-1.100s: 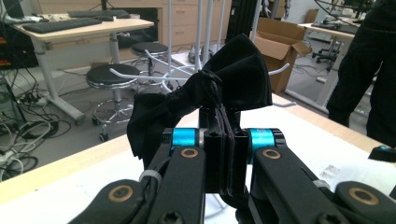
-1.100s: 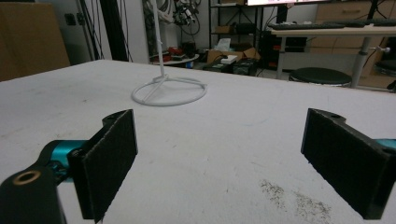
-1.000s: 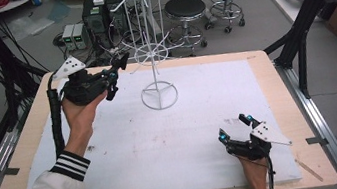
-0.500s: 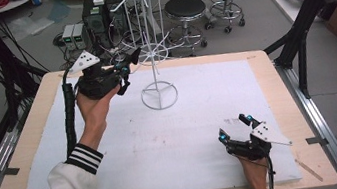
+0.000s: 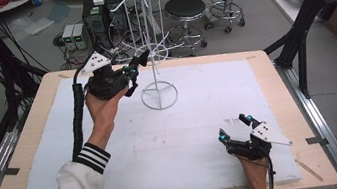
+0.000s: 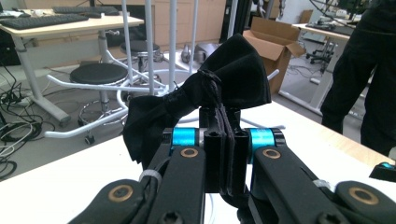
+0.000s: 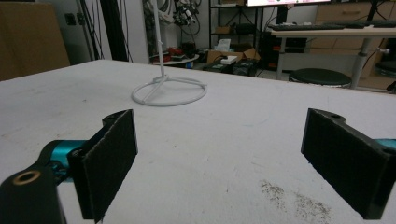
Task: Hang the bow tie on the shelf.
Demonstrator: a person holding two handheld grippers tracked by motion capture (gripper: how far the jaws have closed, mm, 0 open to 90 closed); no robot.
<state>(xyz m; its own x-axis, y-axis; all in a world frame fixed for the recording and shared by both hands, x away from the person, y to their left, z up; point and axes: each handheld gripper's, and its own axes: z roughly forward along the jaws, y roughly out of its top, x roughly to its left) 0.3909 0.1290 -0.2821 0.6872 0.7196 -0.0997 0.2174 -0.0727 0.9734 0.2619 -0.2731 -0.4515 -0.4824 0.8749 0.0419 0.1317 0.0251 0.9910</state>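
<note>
left tongs at ten o'clock on the worktop pinch a black bow tie just beside the white wire rack. right tongs rest at five o'clock, jaws wide apart, holding nothing.

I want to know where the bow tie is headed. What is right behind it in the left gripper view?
Behind the black bow tie, held in the left claw, rise the white wire rack's rods and ring arms. The cloth covers part of that ring.
</note>
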